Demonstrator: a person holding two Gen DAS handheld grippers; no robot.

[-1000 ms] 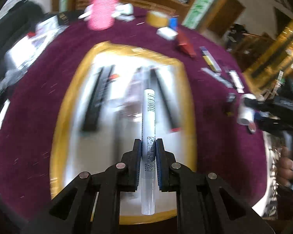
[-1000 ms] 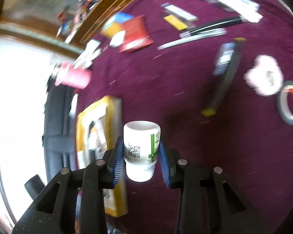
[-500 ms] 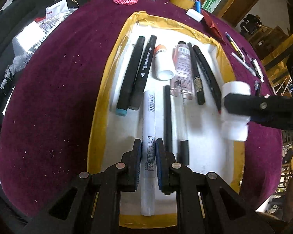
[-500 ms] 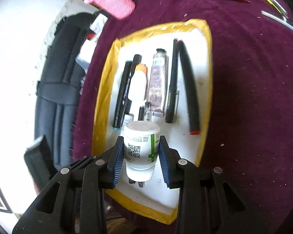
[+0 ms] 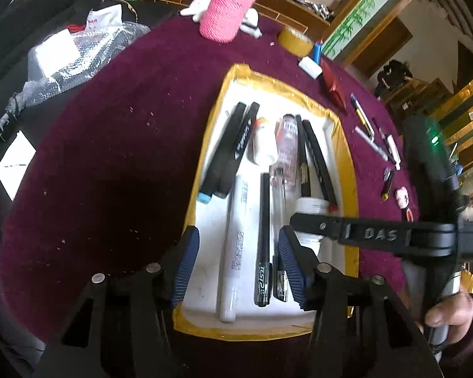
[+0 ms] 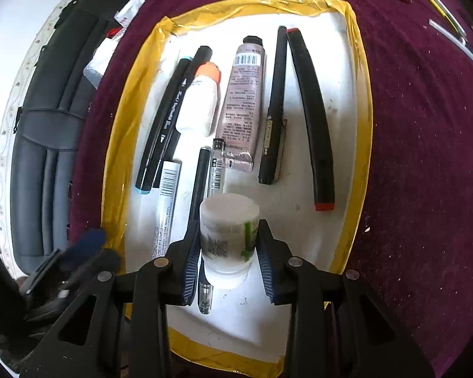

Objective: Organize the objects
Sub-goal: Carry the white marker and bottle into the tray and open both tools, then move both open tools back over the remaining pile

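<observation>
In the left wrist view, the left gripper (image 5: 236,255) had its jaws spread wide and held nothing; the long white marker pen with printed barrel (image 5: 233,245) lay flat between and beyond the two blue pads, inside the shallow white tray with yellow taped rim (image 5: 350,170). Half a second earlier that same marker had been pinched between the jaws — now it rested free on the tray floor, just beside a black pen with white lettering (image 5: 264,242). Further in lay two black markers, a small white bottle with an orange cap (image 5: 263,143) and a pale pink tube (image 5: 287,151). The right gripper (image 5: 302,220) reached in from the right, a small white round jar (image 5: 310,217) caught in it, low over the tray's near right corner. In the right wrist view, the right gripper (image 6: 227,245) pinched the small white round jar with green label stripe (image 6: 228,233) between its blue pads, the jar upright and blurred, over the tray (image 6: 362,100) floor. Half a second before, the jar had sat higher above the tray. Beyond it lay the white marker (image 6: 167,201), a black pen (image 6: 200,182), the orange-capped bottle (image 6: 201,100), the pink tube (image 6: 241,104) and a long black marker with red ends (image 6: 312,116), on the purple velvet tablecloth (image 6: 425,126).
</observation>
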